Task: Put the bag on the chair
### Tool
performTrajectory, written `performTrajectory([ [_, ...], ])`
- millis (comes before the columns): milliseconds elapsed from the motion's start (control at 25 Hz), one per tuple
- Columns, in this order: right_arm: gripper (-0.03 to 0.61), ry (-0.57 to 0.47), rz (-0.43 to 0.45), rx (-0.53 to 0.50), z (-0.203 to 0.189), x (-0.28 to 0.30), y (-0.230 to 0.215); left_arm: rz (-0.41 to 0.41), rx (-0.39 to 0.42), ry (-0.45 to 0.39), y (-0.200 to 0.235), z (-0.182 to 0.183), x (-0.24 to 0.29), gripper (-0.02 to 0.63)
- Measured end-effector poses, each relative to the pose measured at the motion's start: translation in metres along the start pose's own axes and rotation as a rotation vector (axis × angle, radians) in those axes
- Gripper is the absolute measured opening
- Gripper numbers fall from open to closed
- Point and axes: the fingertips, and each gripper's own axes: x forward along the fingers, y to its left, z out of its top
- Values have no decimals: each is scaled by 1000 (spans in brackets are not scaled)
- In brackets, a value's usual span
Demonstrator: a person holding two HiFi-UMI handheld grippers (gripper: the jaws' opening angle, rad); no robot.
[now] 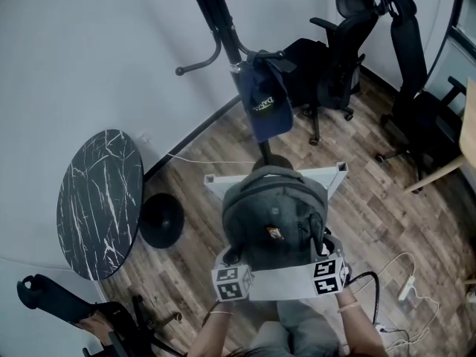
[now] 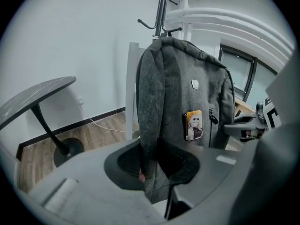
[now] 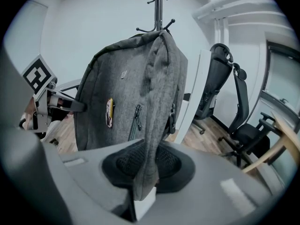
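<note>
A grey backpack [image 1: 274,216] with a small picture badge stands upright over a white chair [image 1: 338,177], whose backrest shows behind it. My left gripper [image 1: 236,265] holds the bag's left side and my right gripper [image 1: 327,253] its right side. In the left gripper view a grey shoulder strap [image 2: 149,125] runs down between the jaws of the left gripper [image 2: 152,172], pinched there. In the right gripper view the other strap [image 3: 157,121] hangs into the right gripper [image 3: 145,175], gripped as well. The bag's underside and the chair seat beneath it are hidden.
A black coat rack [image 1: 216,21] with a blue cap [image 1: 265,104] stands just behind the chair. Black office chairs [image 1: 338,54] [image 1: 416,106] are at the right rear. There is a round marble table [image 1: 100,199] to the left and a power strip with cables [image 1: 405,288] on the wooden floor to the right.
</note>
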Motion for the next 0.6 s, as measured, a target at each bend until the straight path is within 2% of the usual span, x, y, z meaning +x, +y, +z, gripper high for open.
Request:
performTrajectory([
  [400,71,65,20,-9,-29,10,7,4,5,74,2,-28,7,77],
  [600,75,61,19,-3,-32,15,6,11,2,77,4,-31,11,78],
])
